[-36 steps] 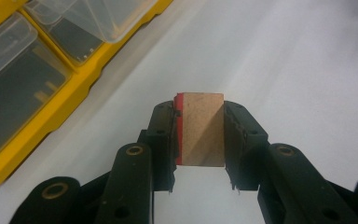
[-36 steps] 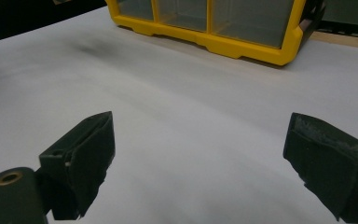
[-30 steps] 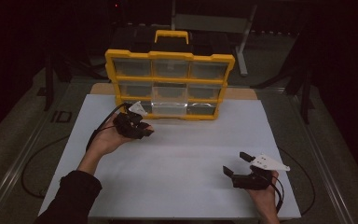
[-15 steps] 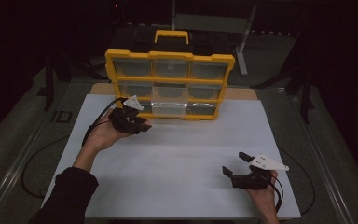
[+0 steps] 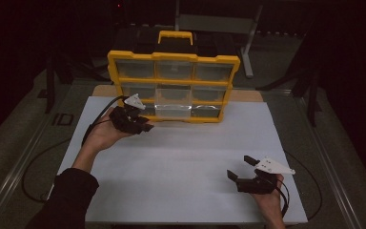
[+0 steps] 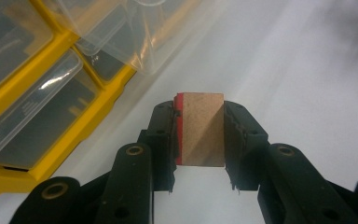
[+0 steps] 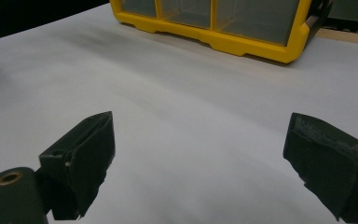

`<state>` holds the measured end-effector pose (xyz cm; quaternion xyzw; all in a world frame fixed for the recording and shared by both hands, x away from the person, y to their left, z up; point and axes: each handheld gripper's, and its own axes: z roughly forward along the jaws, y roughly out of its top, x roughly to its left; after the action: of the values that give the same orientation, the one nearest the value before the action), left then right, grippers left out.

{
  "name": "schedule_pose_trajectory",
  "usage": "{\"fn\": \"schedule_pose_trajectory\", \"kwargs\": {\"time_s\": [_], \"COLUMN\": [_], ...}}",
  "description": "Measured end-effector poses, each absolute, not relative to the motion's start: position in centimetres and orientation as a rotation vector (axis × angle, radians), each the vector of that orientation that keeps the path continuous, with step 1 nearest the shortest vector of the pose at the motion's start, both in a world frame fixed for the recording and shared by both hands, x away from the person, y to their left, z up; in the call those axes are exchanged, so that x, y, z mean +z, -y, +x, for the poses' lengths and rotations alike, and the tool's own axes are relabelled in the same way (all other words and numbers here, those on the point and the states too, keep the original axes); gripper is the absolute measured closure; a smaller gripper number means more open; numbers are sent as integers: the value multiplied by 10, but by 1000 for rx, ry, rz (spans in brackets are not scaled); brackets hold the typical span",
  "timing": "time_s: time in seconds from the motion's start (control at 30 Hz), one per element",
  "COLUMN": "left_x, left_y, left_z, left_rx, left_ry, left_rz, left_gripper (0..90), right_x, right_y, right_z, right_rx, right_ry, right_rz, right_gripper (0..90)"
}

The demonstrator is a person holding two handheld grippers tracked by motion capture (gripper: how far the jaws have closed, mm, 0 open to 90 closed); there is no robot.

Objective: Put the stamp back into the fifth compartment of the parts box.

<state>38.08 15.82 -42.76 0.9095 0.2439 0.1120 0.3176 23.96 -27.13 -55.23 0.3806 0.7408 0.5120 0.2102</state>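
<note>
The left gripper [image 6: 200, 140] squeezes a small wooden block [image 6: 201, 129], so keep it tight and level near the pulled-out clear drawer [image 5: 173, 111], while the right gripper [image 5: 246, 168] rests wide open holding nothing

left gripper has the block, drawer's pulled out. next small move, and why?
Probably carry the wooden block a little further over the open clear drawer of the yellow organizer, then release. The left gripper is shut on the block just beside that drawer; the right gripper rests open, far off.
</note>
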Motion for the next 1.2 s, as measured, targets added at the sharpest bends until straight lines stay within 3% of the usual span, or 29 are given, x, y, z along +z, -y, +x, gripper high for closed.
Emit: {"fn": "schedule_pose_trajectory", "kwargs": {"time_s": [1.2], "left_x": [-377], "left_y": [-160], "left_z": [397], "left_rx": [373], "left_ry": [-639], "left_rz": [2348], "left_gripper": [668], "right_x": [-553], "right_y": [271], "right_z": [240], "right_rx": [1420], "right_ry": [-2064], "right_rz": [1055], "right_gripper": [88]}}
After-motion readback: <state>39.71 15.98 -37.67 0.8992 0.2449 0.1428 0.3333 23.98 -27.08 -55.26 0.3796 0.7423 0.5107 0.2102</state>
